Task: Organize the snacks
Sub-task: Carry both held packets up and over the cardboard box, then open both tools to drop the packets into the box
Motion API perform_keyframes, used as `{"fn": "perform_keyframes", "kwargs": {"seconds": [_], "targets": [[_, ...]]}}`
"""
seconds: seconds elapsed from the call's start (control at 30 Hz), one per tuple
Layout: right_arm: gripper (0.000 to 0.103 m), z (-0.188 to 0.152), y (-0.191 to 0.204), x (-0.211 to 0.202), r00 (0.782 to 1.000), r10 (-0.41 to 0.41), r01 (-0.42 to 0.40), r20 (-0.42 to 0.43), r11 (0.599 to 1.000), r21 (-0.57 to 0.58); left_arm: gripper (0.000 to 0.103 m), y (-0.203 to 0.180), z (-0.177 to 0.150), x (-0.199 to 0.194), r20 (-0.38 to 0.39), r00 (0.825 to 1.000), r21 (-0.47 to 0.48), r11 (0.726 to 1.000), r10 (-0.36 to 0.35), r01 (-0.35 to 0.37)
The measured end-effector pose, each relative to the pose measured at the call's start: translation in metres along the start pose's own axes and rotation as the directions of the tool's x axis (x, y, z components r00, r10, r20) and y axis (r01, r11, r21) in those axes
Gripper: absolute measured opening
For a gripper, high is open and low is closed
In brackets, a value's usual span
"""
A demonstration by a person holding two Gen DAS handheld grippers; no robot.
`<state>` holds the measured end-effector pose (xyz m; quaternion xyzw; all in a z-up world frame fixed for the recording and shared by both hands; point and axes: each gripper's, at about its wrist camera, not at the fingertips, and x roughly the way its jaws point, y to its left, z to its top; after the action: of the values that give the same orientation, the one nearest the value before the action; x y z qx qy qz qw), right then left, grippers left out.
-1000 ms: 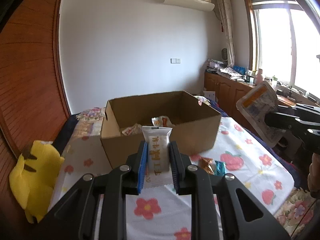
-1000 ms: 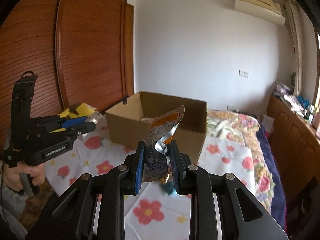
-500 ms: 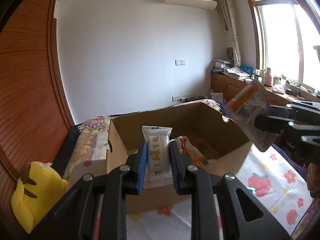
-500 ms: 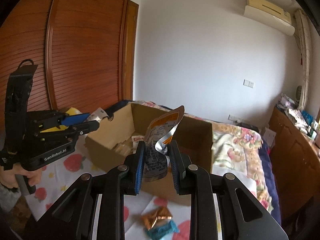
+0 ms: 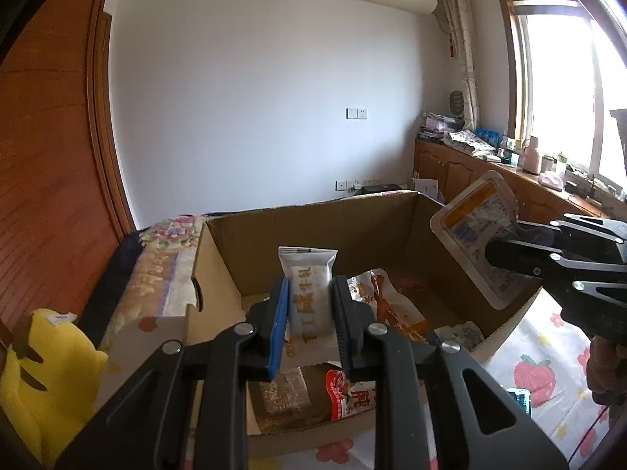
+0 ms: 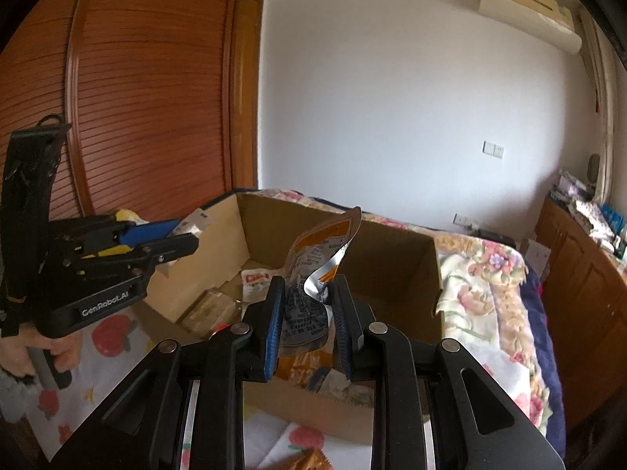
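Note:
An open cardboard box (image 5: 313, 227) (image 6: 392, 258) sits on the flowered bedspread, with several snack packets lying inside. My left gripper (image 5: 309, 293) is shut on a white snack packet (image 5: 307, 274) held upright over the box's near half. In the right wrist view my right gripper (image 6: 307, 293) is shut on a crumpled silver and orange snack bag (image 6: 313, 270), above the box's near wall. The same bag (image 5: 476, 231) shows at the right of the left wrist view, over the box's right rim. The left gripper (image 6: 172, 235) reaches in from the left there.
A yellow plush toy (image 5: 43, 376) lies left of the box. Loose wrapped sweets (image 5: 519, 397) (image 6: 309, 460) rest on the bedspread beside the box. A wooden wardrobe (image 6: 149, 90) stands behind on the left, low cabinets (image 5: 462, 172) under the window on the right.
Both grippers moved forward with their packets, from in front of the box to above its opening. The box now fills the lower middle of both views.

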<state>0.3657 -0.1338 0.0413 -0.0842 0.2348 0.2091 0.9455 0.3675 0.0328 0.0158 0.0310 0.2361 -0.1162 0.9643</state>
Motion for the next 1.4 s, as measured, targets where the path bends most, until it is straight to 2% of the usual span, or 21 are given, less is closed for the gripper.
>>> {"fn": "perform_keyframes", "kwargs": {"seconds": [0.3, 0.67, 0.73, 0.8, 0.83, 0.87, 0.9, 1.03, 1.4], "targets": [[0.022, -0.002, -0.006, 0.02, 0.999, -0.029, 0.029, -0.027, 1.0, -0.003, 0.021, 0.001, -0.004, 0.014, -0.016, 1.0, 0.002, 1.0, -0.009, 0.009], [0.022, -0.006, -0.013, 0.034, 0.998, -0.027, 0.028, -0.062, 0.999, 0.021, 0.024, 0.003, -0.005, 0.019, -0.033, 0.999, 0.009, 1.0, -0.009, 0.009], [0.023, -0.007, -0.012, 0.035, 0.997, -0.022, 0.024, -0.068, 1.0, 0.018, 0.031, 0.002, -0.007, 0.018, -0.03, 1.0, 0.013, 1.0, -0.003, 0.003], [0.025, -0.009, -0.012, 0.036, 0.997, -0.021, 0.023, -0.071, 0.999, 0.022, 0.033, 0.002, -0.008, 0.015, -0.023, 1.0, 0.011, 1.0, -0.005, 0.005], [0.029, -0.01, -0.012, 0.035, 0.997, -0.026, 0.028, -0.067, 0.999, 0.027, 0.035, 0.002, -0.009, 0.013, -0.018, 1.0, 0.001, 1.0, -0.011, 0.011], [0.04, -0.01, -0.011, 0.034, 0.997, -0.032, 0.034, -0.065, 0.999, 0.03, 0.037, 0.002, -0.01, 0.011, -0.015, 1.0, -0.004, 1.0, -0.013, 0.013], [0.042, -0.011, -0.011, 0.033, 0.998, -0.029, 0.031, -0.064, 0.999, 0.028, 0.04, 0.003, -0.011, 0.009, -0.01, 1.0, -0.01, 1.0, -0.014, 0.013], [0.042, -0.012, -0.009, 0.025, 0.997, -0.036, 0.038, -0.073, 0.999, 0.021, 0.041, -0.001, -0.016, -0.004, 0.031, 0.999, -0.014, 0.999, -0.033, 0.033], [0.042, -0.029, -0.01, -0.033, 0.995, -0.068, 0.075, -0.07, 0.993, 0.092, 0.041, -0.022, -0.007, -0.032, 0.063, 0.991, 0.08, 0.99, -0.121, 0.115]]}}
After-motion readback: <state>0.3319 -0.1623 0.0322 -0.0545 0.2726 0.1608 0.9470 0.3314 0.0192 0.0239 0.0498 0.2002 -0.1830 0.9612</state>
